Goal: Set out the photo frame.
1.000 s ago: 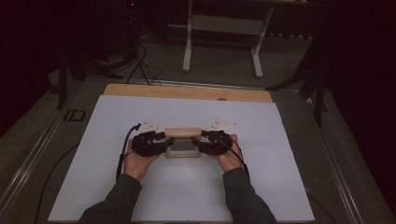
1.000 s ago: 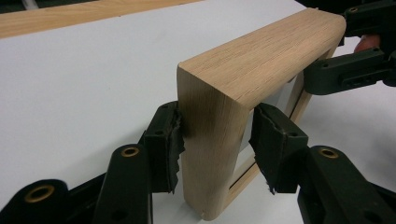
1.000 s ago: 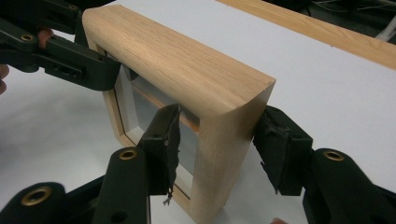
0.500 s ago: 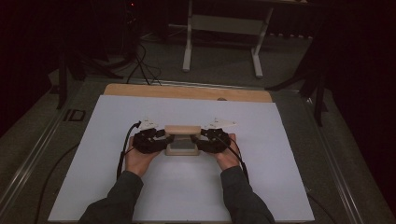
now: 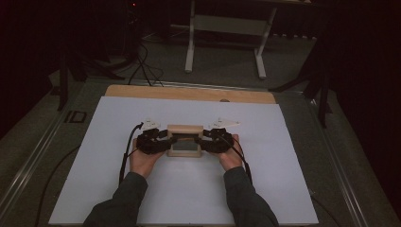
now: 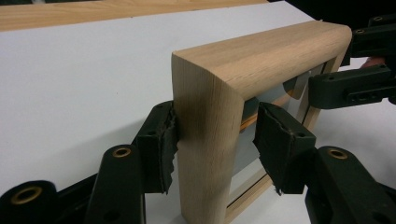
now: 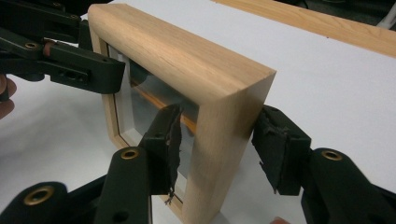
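Observation:
A light wooden picture frame (image 5: 184,128) with a glass pane stands upright on the white sheet (image 5: 283,142). My left gripper (image 5: 165,142) straddles its left upright, and my right gripper (image 5: 201,142) straddles the right one. In the left gripper view my left gripper (image 6: 212,140) has one pad against the wood (image 6: 261,60) and a small gap at the other; its jaws have just been opening. In the right gripper view my right gripper (image 7: 219,144) has one pad inside the frame (image 7: 177,51), slightly off the wood, and the other at the outer face.
The white sheet lies on a wooden tabletop (image 5: 189,92) whose bare strip runs along the far edge. Each hand's cable (image 5: 125,156) trails back toward the person. A pale metal stand (image 5: 227,28) is on the floor beyond the table.

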